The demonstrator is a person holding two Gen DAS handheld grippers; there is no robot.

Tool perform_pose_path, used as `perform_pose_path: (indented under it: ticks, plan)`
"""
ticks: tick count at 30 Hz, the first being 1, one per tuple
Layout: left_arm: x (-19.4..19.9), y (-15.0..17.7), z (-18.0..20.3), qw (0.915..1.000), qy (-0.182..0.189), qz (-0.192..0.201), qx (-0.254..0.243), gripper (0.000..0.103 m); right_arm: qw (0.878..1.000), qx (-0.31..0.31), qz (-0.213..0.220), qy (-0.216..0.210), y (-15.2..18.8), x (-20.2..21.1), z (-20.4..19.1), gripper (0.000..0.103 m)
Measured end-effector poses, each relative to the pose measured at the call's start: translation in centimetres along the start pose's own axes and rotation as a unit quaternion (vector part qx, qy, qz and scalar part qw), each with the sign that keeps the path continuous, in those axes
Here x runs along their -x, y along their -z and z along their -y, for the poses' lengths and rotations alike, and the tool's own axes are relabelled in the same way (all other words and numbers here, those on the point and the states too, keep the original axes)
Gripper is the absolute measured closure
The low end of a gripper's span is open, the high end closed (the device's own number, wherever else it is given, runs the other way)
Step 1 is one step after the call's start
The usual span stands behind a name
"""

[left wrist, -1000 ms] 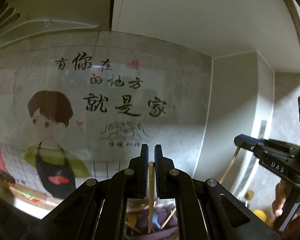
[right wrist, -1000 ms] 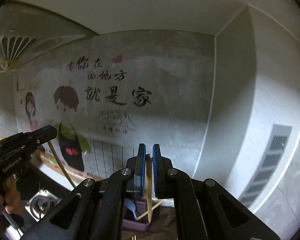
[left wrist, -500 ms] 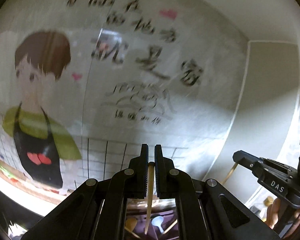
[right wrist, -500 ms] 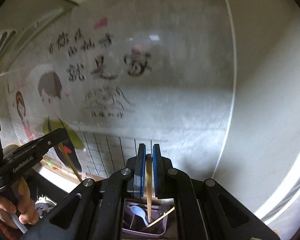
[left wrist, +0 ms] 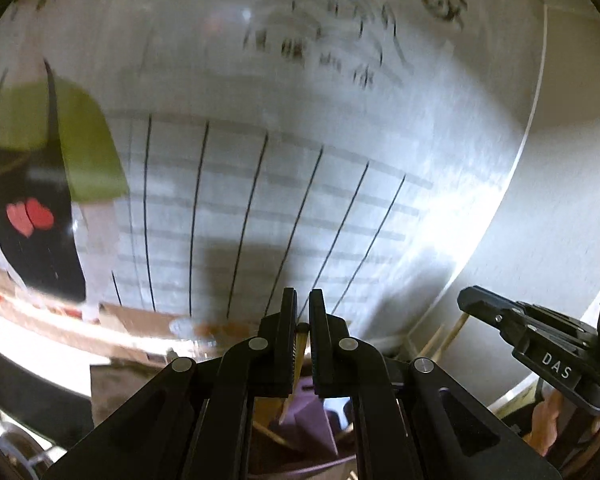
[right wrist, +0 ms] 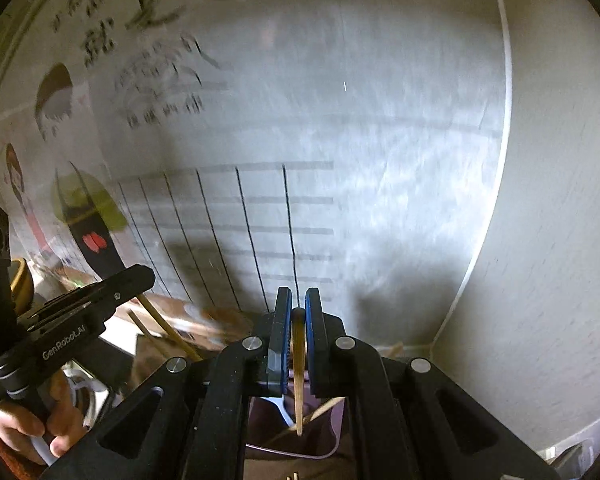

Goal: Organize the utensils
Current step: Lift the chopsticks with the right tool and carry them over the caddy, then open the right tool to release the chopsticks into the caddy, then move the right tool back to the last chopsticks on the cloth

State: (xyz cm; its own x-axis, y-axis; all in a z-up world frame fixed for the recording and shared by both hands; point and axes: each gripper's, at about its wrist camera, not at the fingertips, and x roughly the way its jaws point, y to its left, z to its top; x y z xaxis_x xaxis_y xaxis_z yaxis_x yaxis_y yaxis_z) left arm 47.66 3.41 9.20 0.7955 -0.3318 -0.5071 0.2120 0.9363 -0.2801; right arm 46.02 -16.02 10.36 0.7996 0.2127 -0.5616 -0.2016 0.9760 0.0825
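Observation:
My left gripper (left wrist: 301, 312) is shut on a wooden chopstick (left wrist: 296, 364) that hangs down toward a purple utensil tray (left wrist: 312, 420). My right gripper (right wrist: 298, 308) is shut on another wooden chopstick (right wrist: 298, 380), its tip hanging over the same purple tray (right wrist: 268, 420), which holds a blue spoon (right wrist: 278, 408) and a chopstick. The right gripper shows at the right of the left wrist view (left wrist: 466, 298), and the left gripper at the left of the right wrist view (right wrist: 146, 274), each with its chopstick hanging.
A tiled wall with a cartoon sticker (left wrist: 40, 184) stands close ahead. A wall corner (right wrist: 496, 200) is to the right. A wooden ledge (left wrist: 140, 320) runs along the wall's foot. A stove burner (right wrist: 80, 396) shows at the lower left.
Both grippers have tilted downward and moved closer to the wall and the purple tray, each still holding its chopstick. The view is blurred by motion.

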Motion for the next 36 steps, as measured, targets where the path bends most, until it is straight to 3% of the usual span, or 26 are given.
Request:
perform_pose_path:
  ticks: [3,6,12,14,16,28,32,36]
  plan:
    - [-0.5,0.8,0.3,0.9998,-0.017,-0.004,-0.013,0.096,1.000,0.000,-0.017,0.002,0.9,-1.3,0.1,0.097]
    - [-0.9,1.1,0.3,0.9995,-0.019,-0.023,-0.011,0.095,1.000,0.003,-0.007,0.015,1.6,-1.5,0.1,0.097]
    - [-0.1,1.1,0.7,0.9991,-0.031,-0.023,-0.021,0.094,0.999,0.030,-0.013,0.036,2.0,-1.3,-0.8,0.094]
    - [0.4,0.8,0.8,0.9990,-0.033,-0.020,-0.021,0.094,0.998,0.041,-0.001,0.051,2.4,-0.5,-1.1,0.081]
    - [1.2,0.4,1.1,0.9991,-0.035,-0.013,-0.021,0.092,0.997,0.044,0.015,0.062,2.5,0.8,-1.1,0.058]
    - [7.8,0.7,3.7,0.9981,-0.043,0.019,-0.041,0.086,0.997,0.027,0.033,0.060,4.4,7.0,0.5,0.057]
    - [9.5,3.3,4.1,0.9985,-0.043,0.005,-0.035,0.085,0.997,0.037,0.009,0.063,7.6,8.2,1.0,0.057]
    - [10.2,8.0,4.1,0.9979,-0.051,-0.028,-0.029,0.084,0.995,0.061,-0.016,0.077,11.5,9.1,0.9,0.057]
